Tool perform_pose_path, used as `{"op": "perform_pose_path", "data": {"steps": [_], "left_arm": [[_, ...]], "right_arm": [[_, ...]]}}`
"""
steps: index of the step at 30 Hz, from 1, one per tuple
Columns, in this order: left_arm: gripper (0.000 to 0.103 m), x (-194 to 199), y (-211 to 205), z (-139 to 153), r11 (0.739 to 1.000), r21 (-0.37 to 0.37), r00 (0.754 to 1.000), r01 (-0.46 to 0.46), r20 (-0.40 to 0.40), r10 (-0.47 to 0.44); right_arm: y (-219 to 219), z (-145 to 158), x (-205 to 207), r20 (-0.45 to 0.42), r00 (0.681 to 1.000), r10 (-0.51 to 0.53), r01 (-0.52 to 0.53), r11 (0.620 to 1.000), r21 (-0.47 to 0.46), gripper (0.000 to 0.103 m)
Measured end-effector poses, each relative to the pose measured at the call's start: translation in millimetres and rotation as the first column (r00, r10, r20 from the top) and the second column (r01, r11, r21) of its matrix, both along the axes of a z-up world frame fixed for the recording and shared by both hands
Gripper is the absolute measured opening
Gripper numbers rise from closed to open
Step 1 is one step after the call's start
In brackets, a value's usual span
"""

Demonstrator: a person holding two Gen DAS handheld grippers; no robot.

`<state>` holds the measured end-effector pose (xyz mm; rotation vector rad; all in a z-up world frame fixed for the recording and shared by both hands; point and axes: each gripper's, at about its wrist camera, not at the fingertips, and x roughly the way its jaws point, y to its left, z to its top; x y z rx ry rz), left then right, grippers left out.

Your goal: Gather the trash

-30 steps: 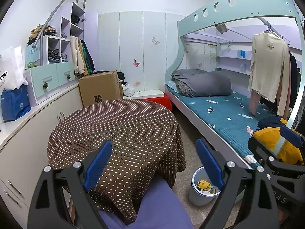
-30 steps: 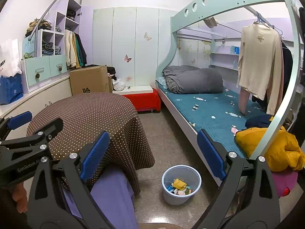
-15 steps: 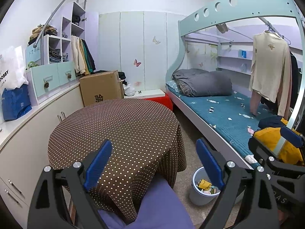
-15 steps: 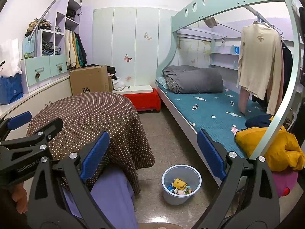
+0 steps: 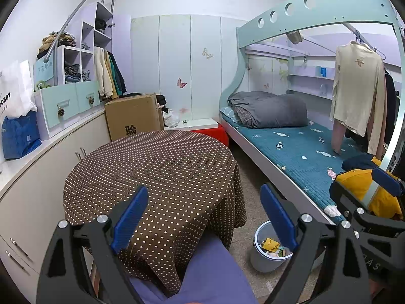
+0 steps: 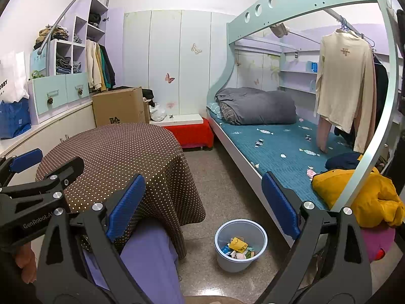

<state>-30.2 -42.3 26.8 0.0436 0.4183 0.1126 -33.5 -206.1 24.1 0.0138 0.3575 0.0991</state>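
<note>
Blue-padded jaws of the left gripper [image 5: 205, 215] stand wide apart with nothing between them, above the near edge of a round table [image 5: 152, 172] draped in a brown dotted cloth. The right gripper [image 6: 203, 202] is just as wide and holds nothing. On the floor to the right of the table, near the bed frame [image 6: 235, 157], stands a pale blue trash bin [image 6: 240, 245] with yellow and mixed wrappers [image 6: 238, 247] inside. A yellow jacket [image 6: 364, 197] lies on the near end of the teal mattress.
</note>
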Motion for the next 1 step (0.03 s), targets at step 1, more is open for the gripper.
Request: {"op": "perform_pose_path", "data": {"steps": [1], "left_arm": [[0.088, -0.1, -0.7, 0.1, 1.0, 0.003, 1.0, -0.002, -0.001, 0.002]], "right_arm": [[-0.4, -0.3, -0.5, -0.001, 1.0, 0.0, 0.0, 1.0, 0.001, 0.092]]}}
